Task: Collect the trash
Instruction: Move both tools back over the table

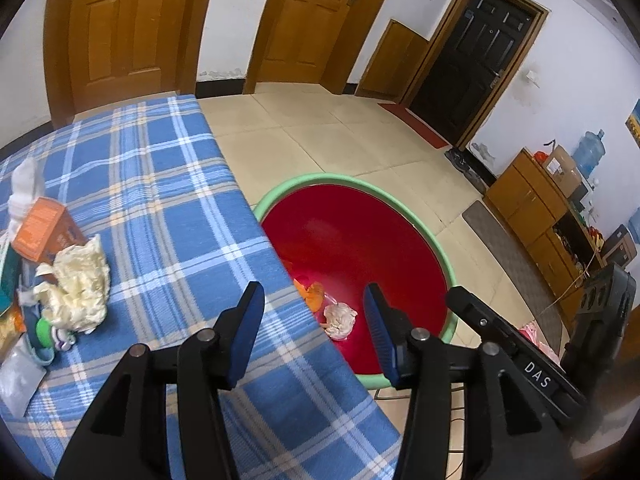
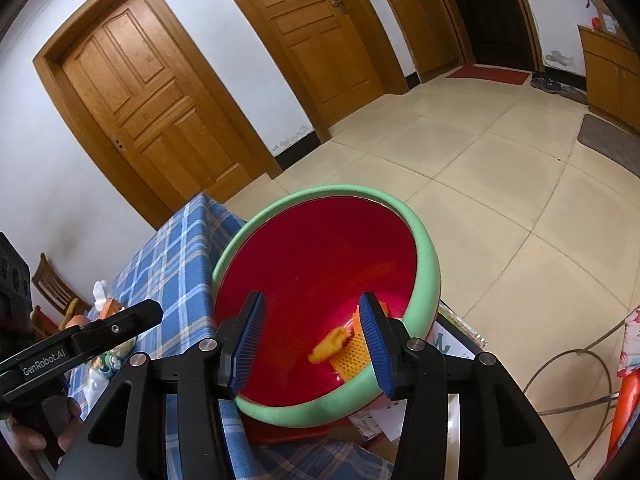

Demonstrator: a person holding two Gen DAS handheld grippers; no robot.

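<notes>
the table covered in a blue, white and tan plaid cloth [image 1: 168, 184] fills the left of the left wrist view, its edge running diagonally down past the big round basin with a red inside and pale green rim [image 1: 451, 268]. the basin sits just beside the table edge, lower than the tabletop, and the right wrist view shows it tilted toward the camera [image 2: 426, 240]. on the cloth near the left edge lies a crumpled cream plastic bag [image 1: 82, 280], touching an orange cardboard box [image 1: 42, 232] and a heap of small packets that are too jumbled to tell apart. inside the basin lie an orange mesh net wrapper [image 2: 348, 350] and a small wadded white-pink tissue [image 1: 340, 318]. the left gripper [image 1: 310, 336] hovers over the table edge and basin, jaws wide apart and holding nothing. the right gripper [image 2: 312, 344] hangs over the basin, jaws likewise spread and empty.
</notes>
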